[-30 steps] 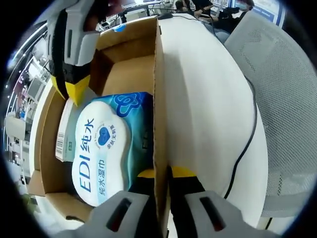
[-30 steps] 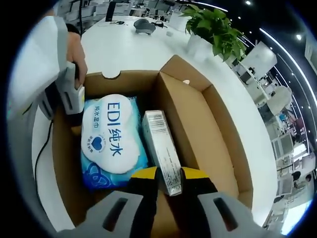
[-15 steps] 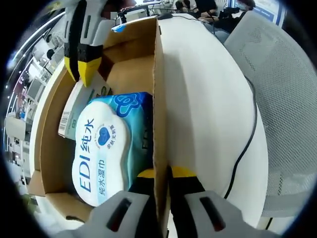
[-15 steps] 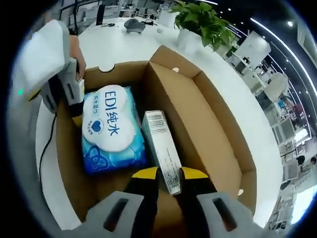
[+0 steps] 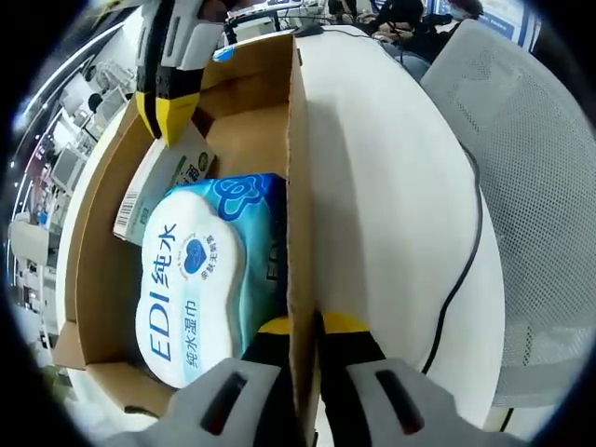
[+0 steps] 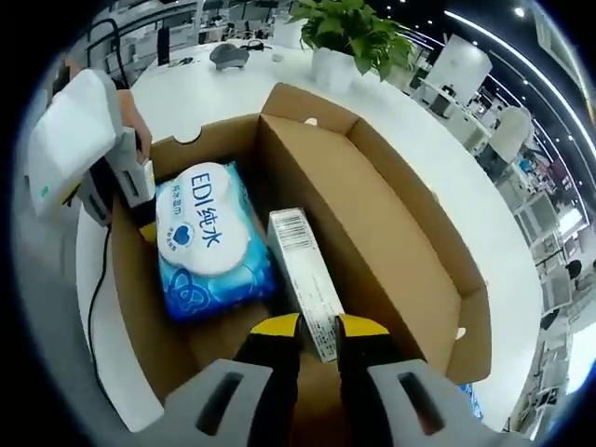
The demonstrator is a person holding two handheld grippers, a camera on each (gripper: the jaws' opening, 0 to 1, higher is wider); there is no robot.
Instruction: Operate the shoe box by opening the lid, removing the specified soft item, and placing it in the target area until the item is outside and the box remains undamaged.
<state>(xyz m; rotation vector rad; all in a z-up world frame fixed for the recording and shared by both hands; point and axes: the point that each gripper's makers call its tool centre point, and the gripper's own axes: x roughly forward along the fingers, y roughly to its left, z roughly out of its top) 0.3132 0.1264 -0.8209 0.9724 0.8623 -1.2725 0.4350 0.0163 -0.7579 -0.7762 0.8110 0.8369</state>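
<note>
One slim carton between right hand-held gripper jaws

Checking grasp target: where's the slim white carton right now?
In the right gripper view the slim white carton sits pinched in the right gripper, inside the shoe box, beside the blue wipes pack.

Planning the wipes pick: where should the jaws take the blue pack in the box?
Grip the wipes pack by its free short end, coming from above. It lies flat on the box floor, one long side against the wall, the other beside the slim carton.
</note>
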